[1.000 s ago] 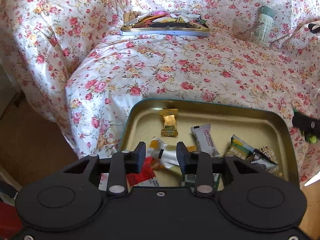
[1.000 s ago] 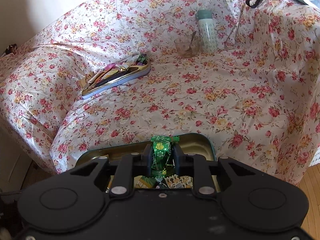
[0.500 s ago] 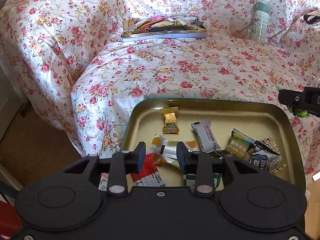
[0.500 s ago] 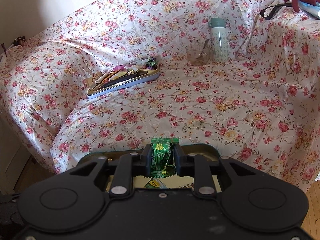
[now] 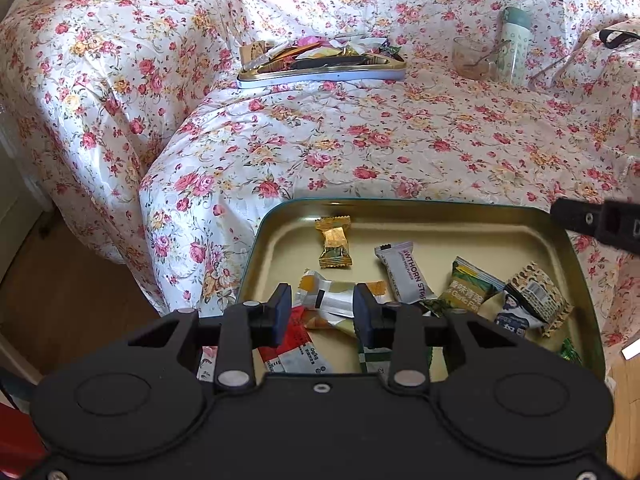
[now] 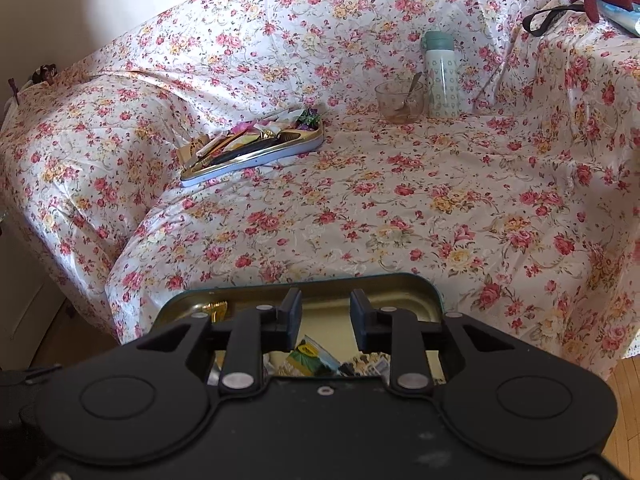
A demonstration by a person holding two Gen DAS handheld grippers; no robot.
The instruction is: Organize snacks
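Observation:
A green-rimmed gold tin tray sits at the sofa's front edge and holds several wrapped snacks: a gold candy, a white hawthorn strip, a green pea packet. My left gripper is open and empty above the tray's near side, over a silver wrapper. My right gripper is open and empty above the same tray; its body shows at the right of the left wrist view. A second tin, heaped with snacks, lies further back on the sofa.
A flowered sheet covers the sofa. A glass bowl with a spoon and a pale green bottle stand at the back right. A black strap lies on the right armrest. Wooden floor lies to the left.
My right gripper was shut on a green candy; now it is open and the candy is gone from between its fingers. Both grippers have risen a little above the tray.

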